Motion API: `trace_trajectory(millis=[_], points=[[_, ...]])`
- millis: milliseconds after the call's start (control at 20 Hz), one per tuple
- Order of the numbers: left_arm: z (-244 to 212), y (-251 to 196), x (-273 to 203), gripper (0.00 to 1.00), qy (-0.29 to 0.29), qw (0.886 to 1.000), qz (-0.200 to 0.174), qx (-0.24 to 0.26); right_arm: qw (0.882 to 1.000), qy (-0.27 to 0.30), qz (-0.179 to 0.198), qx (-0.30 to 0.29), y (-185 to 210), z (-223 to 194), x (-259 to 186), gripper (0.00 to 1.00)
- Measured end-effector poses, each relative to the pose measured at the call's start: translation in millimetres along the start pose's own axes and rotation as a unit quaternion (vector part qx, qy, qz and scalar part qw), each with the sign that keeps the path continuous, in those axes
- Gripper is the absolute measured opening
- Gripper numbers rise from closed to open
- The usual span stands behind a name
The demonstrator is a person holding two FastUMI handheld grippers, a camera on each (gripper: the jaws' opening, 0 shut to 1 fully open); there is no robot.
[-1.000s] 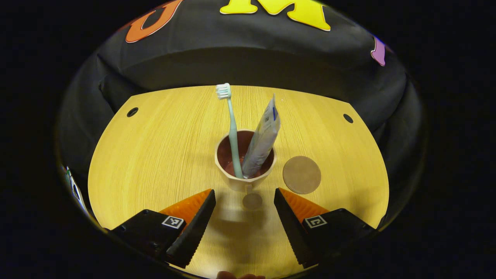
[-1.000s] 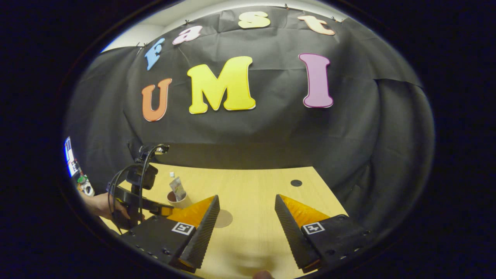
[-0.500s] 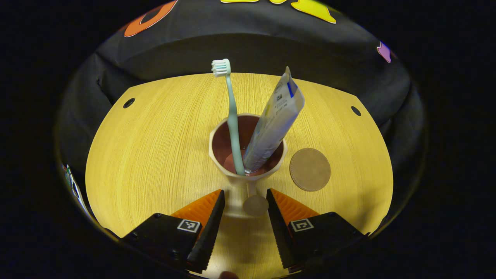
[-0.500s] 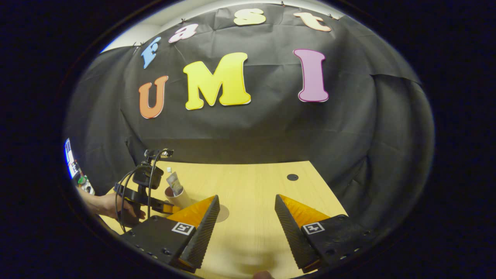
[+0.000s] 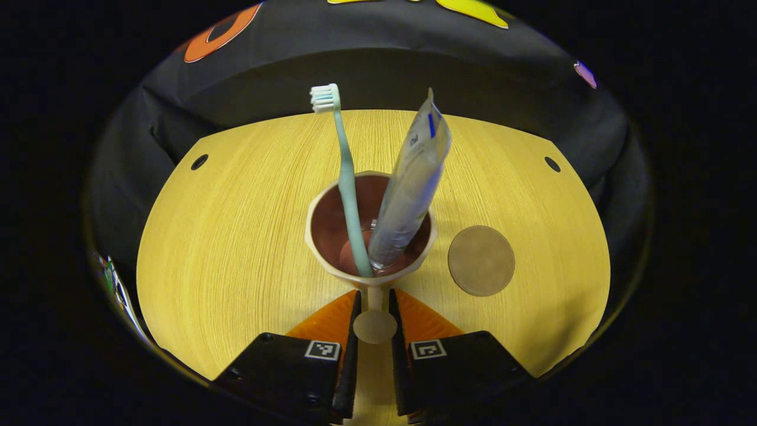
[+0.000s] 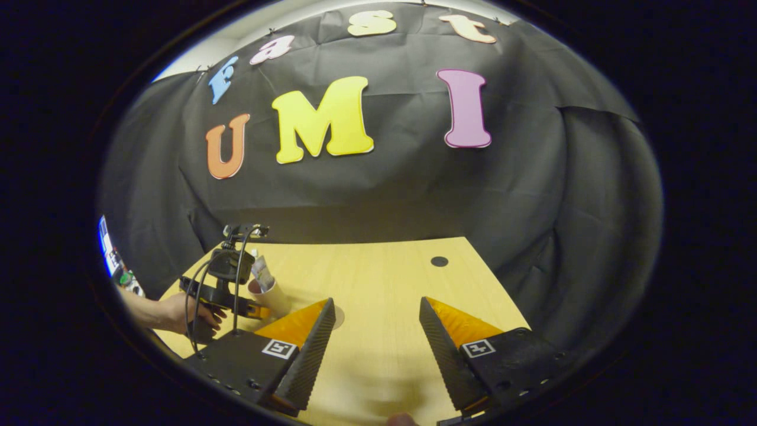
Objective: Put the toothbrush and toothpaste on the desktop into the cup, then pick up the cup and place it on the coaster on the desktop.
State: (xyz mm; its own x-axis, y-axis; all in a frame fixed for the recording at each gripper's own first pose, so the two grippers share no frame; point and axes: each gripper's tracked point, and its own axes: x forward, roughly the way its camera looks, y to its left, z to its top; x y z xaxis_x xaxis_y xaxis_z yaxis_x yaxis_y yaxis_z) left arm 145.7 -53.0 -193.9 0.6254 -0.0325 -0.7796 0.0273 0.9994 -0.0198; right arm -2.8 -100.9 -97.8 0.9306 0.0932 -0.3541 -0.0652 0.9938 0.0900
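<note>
Left gripper view is showing the cup (image 5: 371, 236) standing upright on the wooden desktop (image 5: 236, 225), its open mouth facing up and its short handle (image 5: 374, 322) pointing back toward the camera, where the left gripper (image 5: 374, 307) is clamping both fingers against it from either side. The toothbrush (image 5: 343, 177) is standing in the cup with its long axis nearly vertical, bristle head up and leaning slightly left; the toothpaste (image 5: 411, 183) is standing beside it, crimped end up and tilting right. The round coaster (image 5: 481, 260) is lying flat on the desktop just to the right of the cup, apart from it. Right gripper view is taking in the scene from farther off: a hand (image 6: 189, 310) is holding the left gripper at the cup near the desktop's left edge, while the right gripper (image 6: 377, 322) is hanging above bare wood with its fingers spread wide, grasping nothing.
</note>
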Motion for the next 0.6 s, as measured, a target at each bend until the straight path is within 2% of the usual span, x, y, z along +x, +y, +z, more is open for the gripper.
trace_trajectory(millis=[50,100,250,600], points=[[3.7,0.3,-3.7,0.33,-0.004,1.0,-0.001,0.003,1.0,0.0,-0.001,0.0,-1.0,0.1,-1.4,0.86],[7.1,1.0,-7.2,0.28,-0.006,1.0,-0.001,0.002,1.0,-0.002,-0.002,-0.001,-1.8,1.0,-2.0,0.86],[18.8,2.9,-20.9,0.23,-0.013,1.0,0.006,-0.004,1.0,-0.005,-0.003,-0.005,-3.2,0.7,-4.9,0.86],[52.3,-6.5,-60.8,0.15,-0.026,1.0,-0.009,-0.008,1.0,-0.007,-0.003,-0.002,-7.5,0.6,-7.3,0.86]])
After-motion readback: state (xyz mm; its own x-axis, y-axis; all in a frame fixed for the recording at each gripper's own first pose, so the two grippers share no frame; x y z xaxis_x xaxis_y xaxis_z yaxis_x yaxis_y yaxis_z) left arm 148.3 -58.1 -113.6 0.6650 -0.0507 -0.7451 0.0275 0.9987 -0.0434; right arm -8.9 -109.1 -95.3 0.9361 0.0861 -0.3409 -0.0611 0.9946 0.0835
